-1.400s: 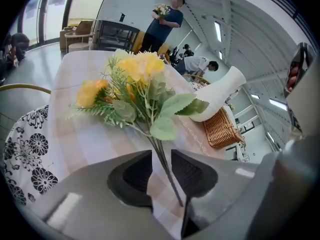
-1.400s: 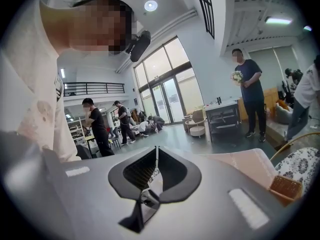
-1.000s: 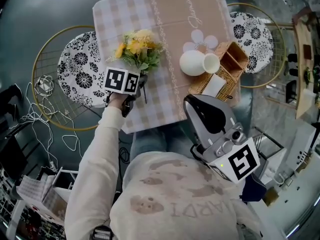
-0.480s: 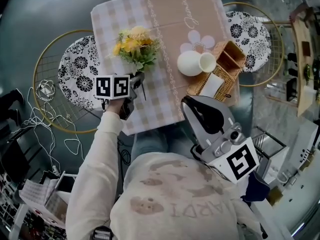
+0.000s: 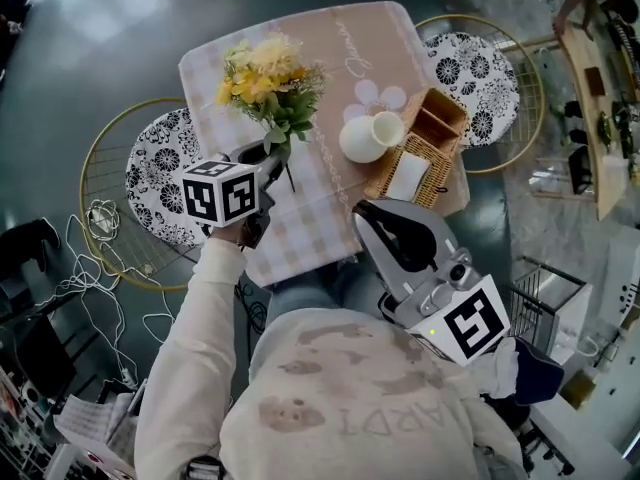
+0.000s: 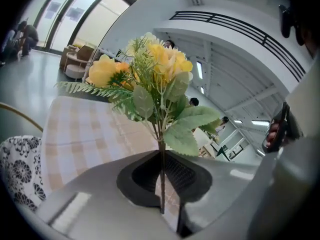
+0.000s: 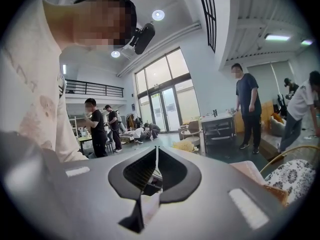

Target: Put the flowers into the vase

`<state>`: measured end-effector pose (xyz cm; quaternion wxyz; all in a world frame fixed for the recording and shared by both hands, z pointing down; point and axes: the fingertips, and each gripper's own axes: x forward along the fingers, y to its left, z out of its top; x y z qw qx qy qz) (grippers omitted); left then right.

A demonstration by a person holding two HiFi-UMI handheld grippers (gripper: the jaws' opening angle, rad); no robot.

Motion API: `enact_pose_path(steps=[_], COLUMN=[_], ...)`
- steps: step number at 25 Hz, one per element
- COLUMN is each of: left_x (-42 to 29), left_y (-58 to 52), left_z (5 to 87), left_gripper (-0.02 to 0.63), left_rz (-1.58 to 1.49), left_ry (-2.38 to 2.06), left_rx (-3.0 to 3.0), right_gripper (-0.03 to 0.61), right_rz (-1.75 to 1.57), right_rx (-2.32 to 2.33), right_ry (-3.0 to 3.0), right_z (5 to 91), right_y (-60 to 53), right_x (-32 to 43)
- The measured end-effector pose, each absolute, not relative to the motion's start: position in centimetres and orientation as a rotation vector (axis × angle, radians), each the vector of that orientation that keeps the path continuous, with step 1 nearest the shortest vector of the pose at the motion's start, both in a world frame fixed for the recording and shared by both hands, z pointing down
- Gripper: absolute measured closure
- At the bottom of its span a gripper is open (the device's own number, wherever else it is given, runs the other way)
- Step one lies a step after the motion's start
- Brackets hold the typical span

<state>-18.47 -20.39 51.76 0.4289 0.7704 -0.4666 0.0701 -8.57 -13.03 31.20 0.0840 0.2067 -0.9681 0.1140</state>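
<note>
**Step in hand: carrying the flowers to the vase.** The left gripper point(image 5: 260, 156) is pinched on the thin stem of the flowers point(image 5: 262, 80) and holds the bunch upright above the near-left part of the cloth-covered surface point(image 5: 350, 38). The vase point(image 5: 358, 140) rests on the surface to the right of the bunch and well apart from it. It appears to lie on its side, with its mouth turned toward the basket point(image 5: 432, 133) just beside it. The right gripper point(image 7: 156, 159) hangs near the person's torso, its jaws pressed together on nothing.

**Next move, as judged.** The vase probably needs to be stood up or steadied, a job suited to the free right gripper. The stem end must then be brought over the narrow mouth and lowered in.

**Count.** One bunch of flowers, one vase, one basket, two grippers, and two chairs with patterned cushions, on the left point(image 5: 150, 168) and right point(image 5: 480, 68).
</note>
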Motion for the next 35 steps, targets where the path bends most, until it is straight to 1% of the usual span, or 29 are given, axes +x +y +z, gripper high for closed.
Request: enact_pose_path(steps=[9,20,27,35], left_x=[-14.3,-8.3,-5.6,-3.7], left_y=[-24.2,-26.7,-27.8,-28.1], left_z=[42.0,34.9,34.0,37.2], left_gripper=[0.591,0.591,0.589,0.589], left_rz=[0.089,-0.064,-0.082,0.009], left_ry=[-1.186,-1.182,-1.241,-1.301], left_rx=[2.227,2.465,2.6,2.641], right_gripper=[0.538,0.538,0.538,0.538], right_rz=[0.313,0.264,0.255,0.269], right_rx=[0.775,0.875,0.889,0.902], right_ry=[-2.909,-2.911,-2.9,-2.881], right_z=[29.4,28.0,28.0,28.2], right_y=[-12.4,-12.7,-13.7,-15.4], right_x=[-5.2,-0.9,0.9,2.8])
